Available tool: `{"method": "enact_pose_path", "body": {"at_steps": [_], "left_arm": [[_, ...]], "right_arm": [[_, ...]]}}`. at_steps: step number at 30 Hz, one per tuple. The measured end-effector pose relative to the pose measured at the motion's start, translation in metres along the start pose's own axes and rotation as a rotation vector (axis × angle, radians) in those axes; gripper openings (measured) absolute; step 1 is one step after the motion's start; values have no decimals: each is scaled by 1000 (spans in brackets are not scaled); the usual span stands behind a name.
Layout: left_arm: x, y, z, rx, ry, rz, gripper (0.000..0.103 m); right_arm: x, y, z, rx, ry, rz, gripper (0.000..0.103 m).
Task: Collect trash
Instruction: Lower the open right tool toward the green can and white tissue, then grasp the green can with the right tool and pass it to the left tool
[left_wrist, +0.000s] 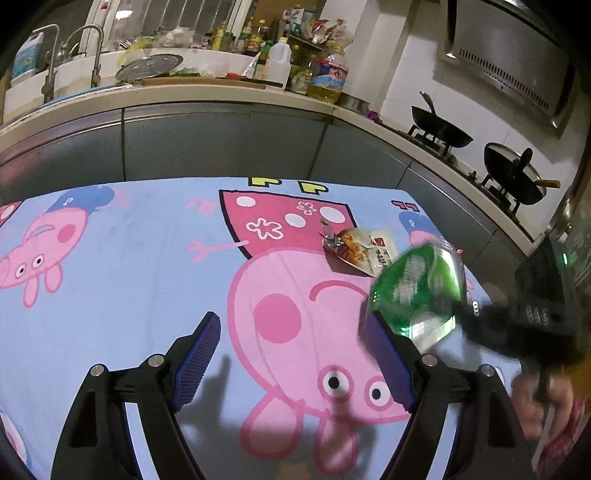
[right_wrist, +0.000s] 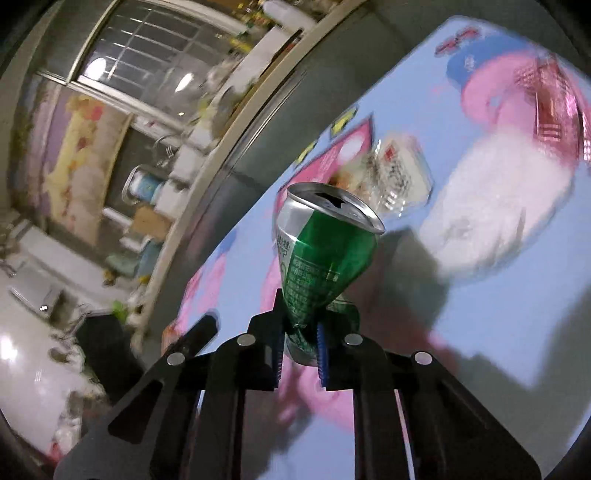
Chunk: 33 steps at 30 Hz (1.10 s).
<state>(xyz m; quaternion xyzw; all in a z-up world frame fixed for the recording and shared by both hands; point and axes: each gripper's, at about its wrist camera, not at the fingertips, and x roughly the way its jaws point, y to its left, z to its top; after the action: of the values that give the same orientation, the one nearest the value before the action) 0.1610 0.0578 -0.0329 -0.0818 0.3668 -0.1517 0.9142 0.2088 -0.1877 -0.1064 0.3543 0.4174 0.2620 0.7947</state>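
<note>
The right gripper (right_wrist: 300, 345) clamps the crushed base of a green can (right_wrist: 325, 251), lifted over the cartoon cloth (left_wrist: 147, 258); its long axis points away from the fingers, open mouth leading. A snack wrapper (left_wrist: 364, 251) lies beyond. The left gripper (left_wrist: 295, 354) hangs wide open, empty. Keeping the squeeze firm should prevent slipping.

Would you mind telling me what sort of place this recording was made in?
Most likely a home kitchen: a black wok and a lidded pan sit on a gas hob, a metal tap stands at a sink, and oil and sauce bottles crowd the counter behind a cartoon-pig tablecloth.
</note>
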Motion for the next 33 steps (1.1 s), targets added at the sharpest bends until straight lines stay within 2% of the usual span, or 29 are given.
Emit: {"method": "enact_pose_path", "body": {"at_steps": [3,5,9,12,16,20,24,26,28,30,33], "left_arm": [[-8,0,-6,10,-5,7,81],[-11,1,-9,6,-1,8,81],[-16,-2,-16,5,15,-7,81],[-19,-7,-19,18,21,-17,83],[-22,-22,-25,63,20,-29,85],[-16,-35,-27,92,43,-58,86],[6,-35,-16,82,110,-152,87],[23,-29,-5,47,172,-230,87],[38,-23,1,15,223,-268,87],[47,-21,4,3,250,-289,86],[57,-23,3,8,281,-305,82]], "right_arm": [[7,-6,-34,85,56,93,14],[13,-10,-50,115,85,121,15],[11,-14,-58,134,74,92,21],[5,-18,-59,140,47,23,28],[-14,-28,-61,158,-4,-20,54],[-34,-33,-61,149,-51,-40,54],[-47,-40,-66,164,-63,-40,54],[-49,-40,-69,160,-62,-39,54],[-49,-40,-71,149,-57,-43,54],[-47,-38,-72,133,-54,-60,51],[-44,-37,-70,117,-50,-68,38]]}}
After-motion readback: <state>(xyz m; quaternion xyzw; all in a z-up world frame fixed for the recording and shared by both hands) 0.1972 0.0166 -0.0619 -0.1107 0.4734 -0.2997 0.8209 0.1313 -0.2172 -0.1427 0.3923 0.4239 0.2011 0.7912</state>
